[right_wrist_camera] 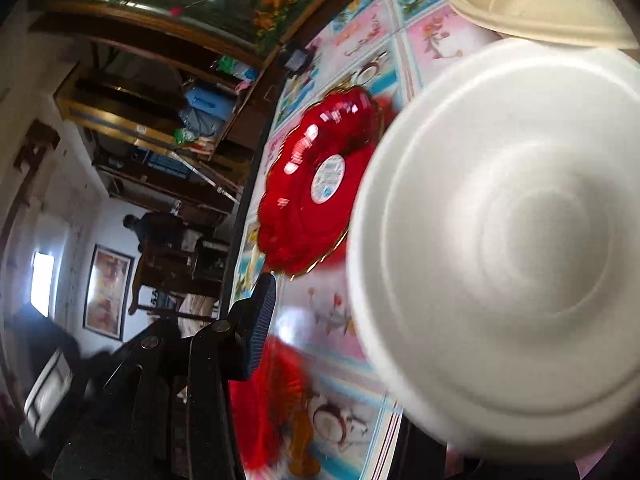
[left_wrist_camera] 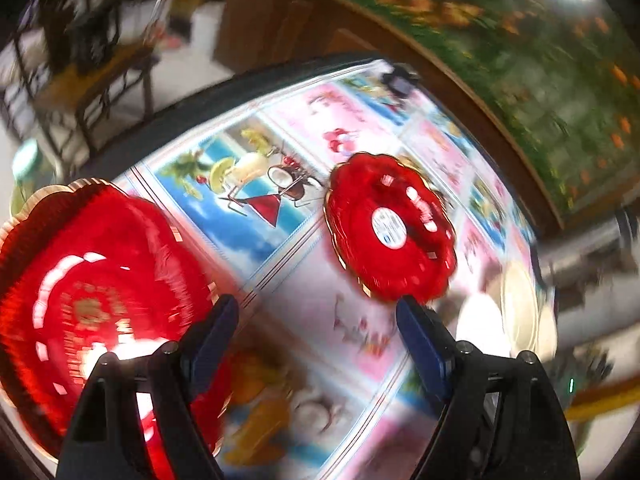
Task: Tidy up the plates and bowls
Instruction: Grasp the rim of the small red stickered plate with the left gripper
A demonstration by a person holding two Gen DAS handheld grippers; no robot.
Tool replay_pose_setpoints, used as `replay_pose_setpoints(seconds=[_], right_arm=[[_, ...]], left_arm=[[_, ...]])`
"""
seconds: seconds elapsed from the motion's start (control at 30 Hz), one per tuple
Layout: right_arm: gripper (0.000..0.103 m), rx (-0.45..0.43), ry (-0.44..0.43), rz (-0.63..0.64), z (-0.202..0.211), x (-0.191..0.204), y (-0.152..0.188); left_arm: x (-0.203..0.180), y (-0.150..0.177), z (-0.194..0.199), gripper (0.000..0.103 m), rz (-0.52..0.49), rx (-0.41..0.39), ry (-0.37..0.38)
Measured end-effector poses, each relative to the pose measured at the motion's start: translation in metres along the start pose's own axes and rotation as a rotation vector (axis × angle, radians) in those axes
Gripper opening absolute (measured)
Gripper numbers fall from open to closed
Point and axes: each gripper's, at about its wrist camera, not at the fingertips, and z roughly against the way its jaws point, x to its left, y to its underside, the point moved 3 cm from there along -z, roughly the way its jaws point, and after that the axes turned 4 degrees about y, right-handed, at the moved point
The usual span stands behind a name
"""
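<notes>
My left gripper [left_wrist_camera: 316, 302] is open above the tablecloth, with nothing between its fingers. A large red plate [left_wrist_camera: 92, 300] with a gold rim lies just left of it. A smaller scalloped red plate [left_wrist_camera: 390, 228] with a white sticker lies just beyond its right finger. In the right wrist view a white bowl [right_wrist_camera: 500, 232] fills the right half. It sits close to the lens, tilted face-on, and hides one finger of my right gripper [right_wrist_camera: 320, 284]. A strip of cloth shows between the visible finger [right_wrist_camera: 260, 320] and the bowl's edge. A beige bowl [right_wrist_camera: 540, 4] sits behind it.
A glossy fruit-print tablecloth [left_wrist_camera: 280, 220] covers the table, which has a dark edge [right_wrist_camera: 248, 208] on the left. A small black object [left_wrist_camera: 400, 78] sits at the far end. Grey tubes [left_wrist_camera: 580, 248] stand by the right side. A person [right_wrist_camera: 160, 232] sits far off.
</notes>
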Motion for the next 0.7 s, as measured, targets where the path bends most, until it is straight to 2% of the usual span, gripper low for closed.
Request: replay_pose_setpoints(seconds=[0.07,0.2,0.3,0.4,0.5,0.6,0.7], right_arm=[[0.045,-0.024,0.015,-0.034,0.0,-0.005,-0.007],[0.045,-0.055,0.016,-0.094,-0.001,-0.013,-0.017],[0.045,-0.078,0.019,-0.115,-0.002,-0.015,-0.022],[0.045,-0.092,0.021,-0.117,-0.004,-0.014,-0.027],[0.045,-0.111,0.031,-0.108,-0.006,-0.013,-0.03],[0.045,-0.117,0.036,-0.093,-0.005,-0.011,-0.031],[0.037,-0.121,0.048,-0.085,-0.007,-0.012,-0.03]], left_arm=[[0.002,-0.002,-0.016,0.081,0.048,0.028,-0.007],[-0.001,-0.009,-0.036,0.081,0.076,0.062,-0.01],[-0.001,-0.019,-0.038,0.081,0.084,0.03,-0.026],[-0.006,-0.026,-0.043,0.081,0.068,0.031,-0.014],[-0.013,-0.031,-0.049,0.081,0.037,0.026,-0.039],[-0.022,-0.034,-0.058,0.081,-0.006,0.046,-0.017],[-0.026,-0.035,-0.067,0.081,-0.031,0.076,-0.029]])
